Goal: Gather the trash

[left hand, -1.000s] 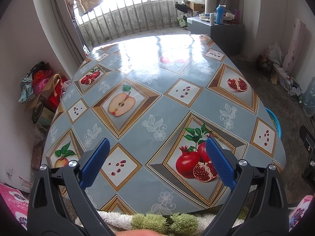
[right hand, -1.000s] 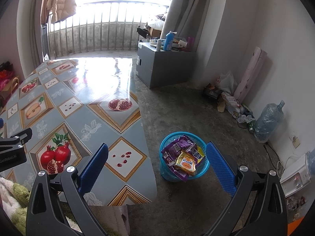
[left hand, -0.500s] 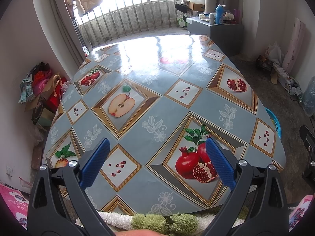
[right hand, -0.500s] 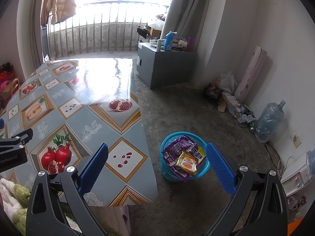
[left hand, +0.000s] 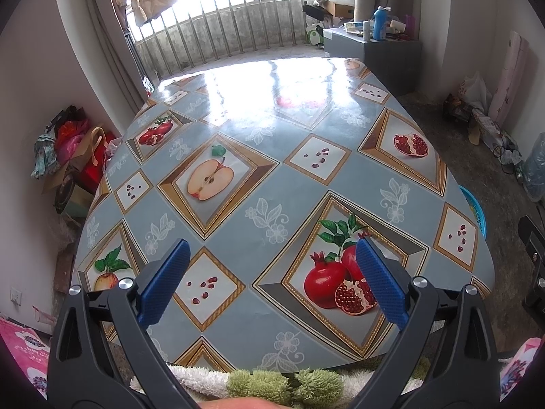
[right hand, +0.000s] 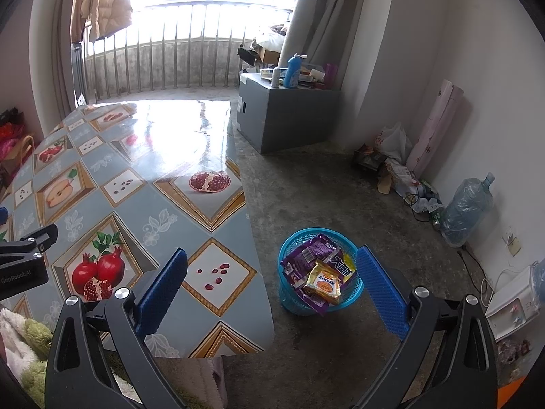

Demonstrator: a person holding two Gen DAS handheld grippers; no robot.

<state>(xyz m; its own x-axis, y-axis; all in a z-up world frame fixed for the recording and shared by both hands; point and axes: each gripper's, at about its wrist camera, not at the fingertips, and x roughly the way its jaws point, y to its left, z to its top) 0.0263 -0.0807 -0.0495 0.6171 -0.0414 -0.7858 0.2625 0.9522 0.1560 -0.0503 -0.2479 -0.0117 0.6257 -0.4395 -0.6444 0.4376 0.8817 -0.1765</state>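
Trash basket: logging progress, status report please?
Left gripper open, empty, over table. Right gripper open, empty. Blue trash basket on floor, full of wrappers. Nothing in the way.

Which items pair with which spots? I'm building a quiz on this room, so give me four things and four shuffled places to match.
Things:
1. blue basket
2. blue bottle
3. water jug
4. puffer jacket

Places:
A. on the grey cabinet
B. hanging by the balcony railing
C. on the floor beside the table, holding wrappers
D. against the right wall

Pairs: 1-C, 2-A, 3-D, 4-B
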